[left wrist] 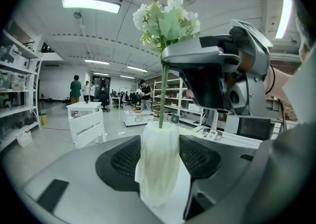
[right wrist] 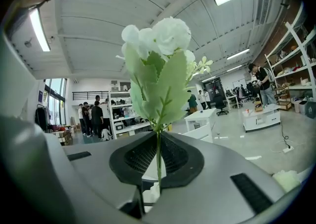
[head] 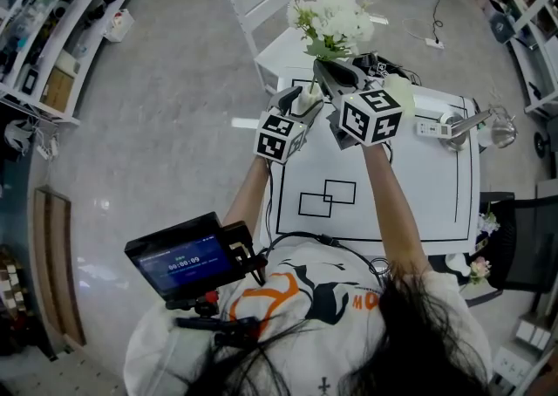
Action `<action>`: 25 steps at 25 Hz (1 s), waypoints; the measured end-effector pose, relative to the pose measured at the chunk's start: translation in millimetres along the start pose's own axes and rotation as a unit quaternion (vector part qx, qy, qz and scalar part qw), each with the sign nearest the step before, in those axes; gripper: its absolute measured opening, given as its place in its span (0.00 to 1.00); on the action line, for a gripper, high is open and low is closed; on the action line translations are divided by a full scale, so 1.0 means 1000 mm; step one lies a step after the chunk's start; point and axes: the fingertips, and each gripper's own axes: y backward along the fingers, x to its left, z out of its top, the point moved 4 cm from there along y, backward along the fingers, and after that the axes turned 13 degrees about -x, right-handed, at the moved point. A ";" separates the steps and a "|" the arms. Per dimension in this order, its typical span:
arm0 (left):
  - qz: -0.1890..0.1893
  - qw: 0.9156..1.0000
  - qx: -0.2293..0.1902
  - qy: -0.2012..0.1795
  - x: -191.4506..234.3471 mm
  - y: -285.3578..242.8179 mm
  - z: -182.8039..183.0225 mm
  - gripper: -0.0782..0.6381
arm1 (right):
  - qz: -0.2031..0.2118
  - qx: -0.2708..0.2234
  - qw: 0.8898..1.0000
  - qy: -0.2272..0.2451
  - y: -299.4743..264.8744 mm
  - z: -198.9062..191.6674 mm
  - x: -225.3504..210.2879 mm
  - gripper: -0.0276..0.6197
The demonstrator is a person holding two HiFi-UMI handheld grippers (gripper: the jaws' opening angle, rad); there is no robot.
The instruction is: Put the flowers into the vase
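Note:
My left gripper (head: 305, 103) is shut on a white ribbed vase (left wrist: 160, 161), held up above the table's far left corner. The vase (head: 307, 104) fills the gap between the left jaws. My right gripper (head: 325, 73) is shut on the thin green stem (right wrist: 158, 161) of a bunch of white flowers (head: 335, 17) with pale green leaves. In the left gripper view the stem (left wrist: 162, 100) runs down into the vase mouth, with the flower head (left wrist: 167, 19) above and the right gripper (left wrist: 221, 70) close at the right. The vase's inside is hidden.
Below lies a white table (head: 432, 202) marked with black lines and rectangles. A white chair (head: 266, 3) stands past its far edge. At the table's right end sit a white device (head: 433, 128) and a glass item (head: 500, 128). A black chair (head: 527, 242) stands at the right.

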 end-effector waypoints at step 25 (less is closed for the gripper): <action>0.003 1.000 0.000 0.005 -0.002 0.002 -0.002 0.46 | 0.020 0.089 0.994 0.066 0.018 -0.075 0.001 0.18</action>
